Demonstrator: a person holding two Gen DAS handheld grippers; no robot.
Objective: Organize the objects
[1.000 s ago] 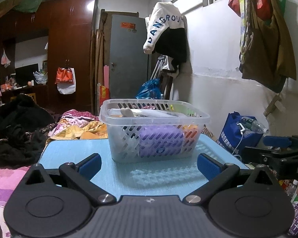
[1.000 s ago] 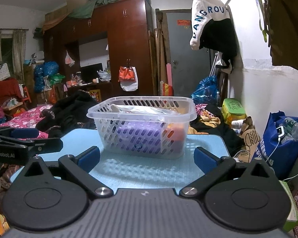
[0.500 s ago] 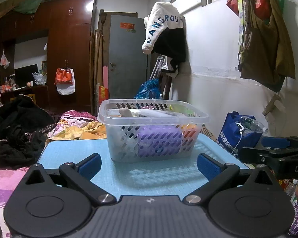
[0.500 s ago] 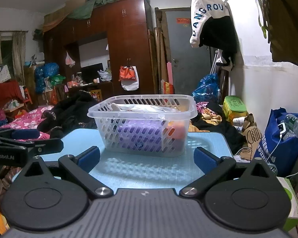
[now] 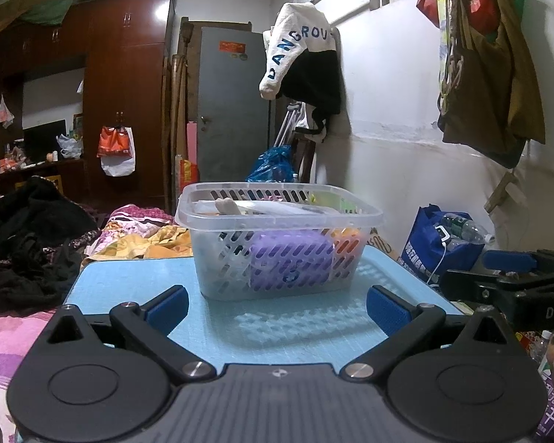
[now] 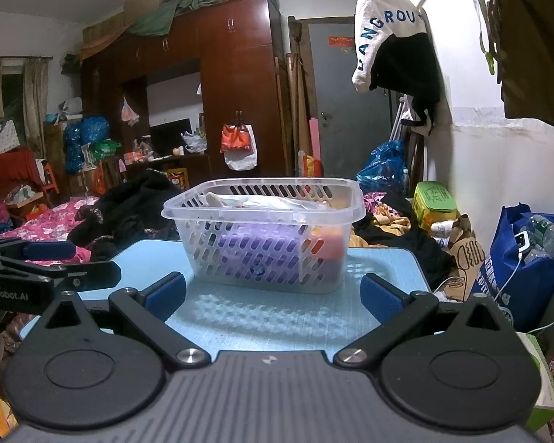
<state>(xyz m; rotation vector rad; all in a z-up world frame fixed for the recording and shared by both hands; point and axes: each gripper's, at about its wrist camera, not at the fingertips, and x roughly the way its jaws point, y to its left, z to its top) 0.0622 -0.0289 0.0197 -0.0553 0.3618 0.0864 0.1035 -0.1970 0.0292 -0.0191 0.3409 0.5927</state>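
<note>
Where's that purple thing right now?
The purple item lies inside the clear basket on the blue table, centre of both views, with something orange on its right.

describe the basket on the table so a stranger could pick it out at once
Find the light blue table ahead of both open grippers. The basket stands on it alone: clear plastic, slotted walls, a purple item showing through. The blue bag sits off the table.

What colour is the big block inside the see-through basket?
Purple block, seen through the basket's slotted wall; clearest in the left wrist view.
</note>
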